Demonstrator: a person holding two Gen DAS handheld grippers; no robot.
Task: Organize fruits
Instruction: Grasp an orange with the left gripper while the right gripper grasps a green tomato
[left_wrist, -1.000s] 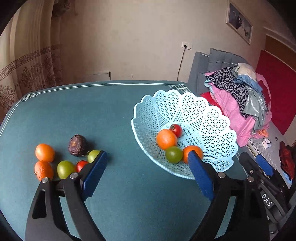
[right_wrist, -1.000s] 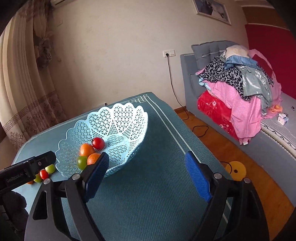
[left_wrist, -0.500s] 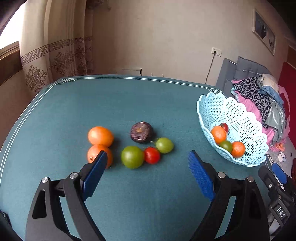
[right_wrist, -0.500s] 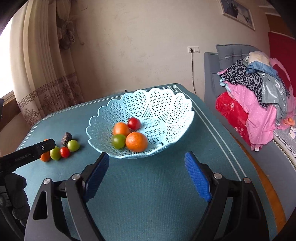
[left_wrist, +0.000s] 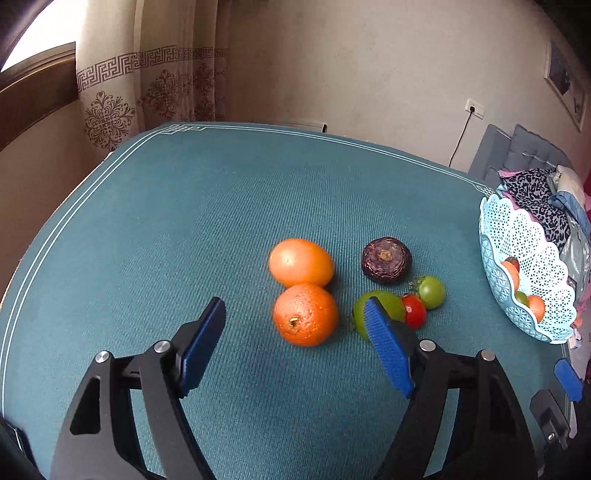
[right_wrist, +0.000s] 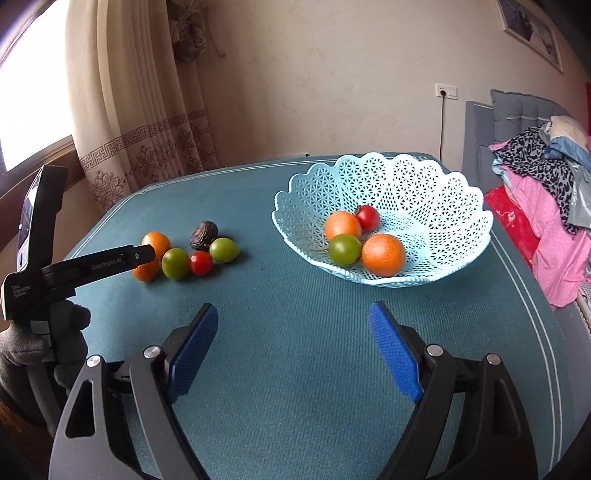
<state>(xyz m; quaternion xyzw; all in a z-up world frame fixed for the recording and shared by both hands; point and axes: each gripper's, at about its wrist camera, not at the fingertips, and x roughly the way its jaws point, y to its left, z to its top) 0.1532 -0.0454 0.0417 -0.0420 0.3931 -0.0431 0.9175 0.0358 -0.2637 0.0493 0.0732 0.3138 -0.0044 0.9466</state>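
Light-blue lattice basket (right_wrist: 436, 192) near the table's (right_wrist: 295, 314) right edge holds two oranges, a green tomato and a red tomato. Six loose fruits (left_wrist: 306, 314) lie mid-table, clustered. Left gripper (left_wrist: 295, 347) spread wide, empty, just before the orange. Right gripper (right_wrist: 291, 349) spread, empty, near the front edge.

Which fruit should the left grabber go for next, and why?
Probably ease the left gripper forward and down around the dimpled round orange. Its jaws are open and empty, that orange lies nearest, almost centred between them, and six fruits are not yet in the pale blue lattice plastic basket.
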